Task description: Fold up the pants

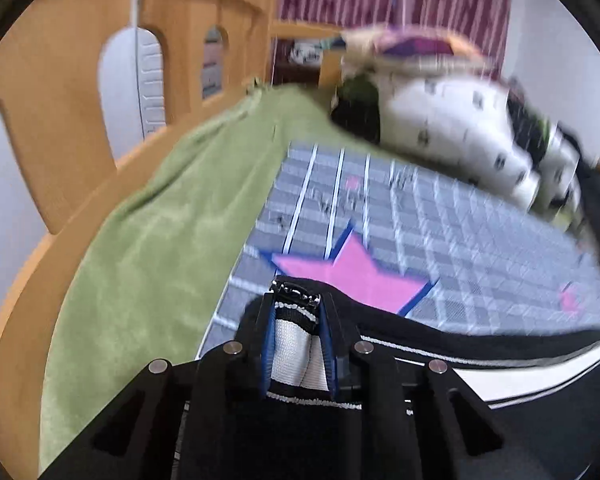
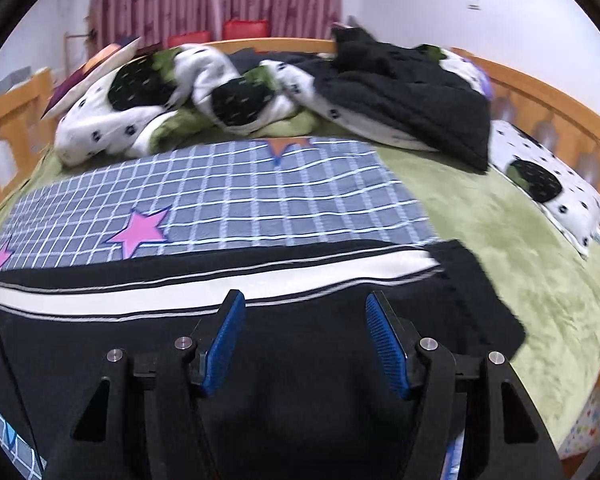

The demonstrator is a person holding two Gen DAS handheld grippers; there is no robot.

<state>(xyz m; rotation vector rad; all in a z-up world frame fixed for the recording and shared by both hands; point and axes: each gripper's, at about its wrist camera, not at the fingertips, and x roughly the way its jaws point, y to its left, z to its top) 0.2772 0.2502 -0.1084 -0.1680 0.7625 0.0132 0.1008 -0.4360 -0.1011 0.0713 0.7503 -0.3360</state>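
Black pants with a white side stripe [image 2: 204,280] lie across a grey checked cloth with pink stars [image 2: 236,200] on the bed. My left gripper [image 1: 298,312] is shut on a bunched end of the pants [image 1: 296,356], black with a white band, and holds it above the cloth; the rest of the pants trails off to the right [image 1: 500,344]. My right gripper [image 2: 304,312] is open, its blue pads [image 2: 224,340] spread over the black fabric without pinching it.
A green blanket [image 2: 500,248] covers the bed inside a wooden frame [image 1: 60,152]. A heap of white, green and black bedding [image 2: 228,92] and a black garment [image 2: 404,96] lie at the far side. A patterned pillow [image 2: 548,192] lies at right.
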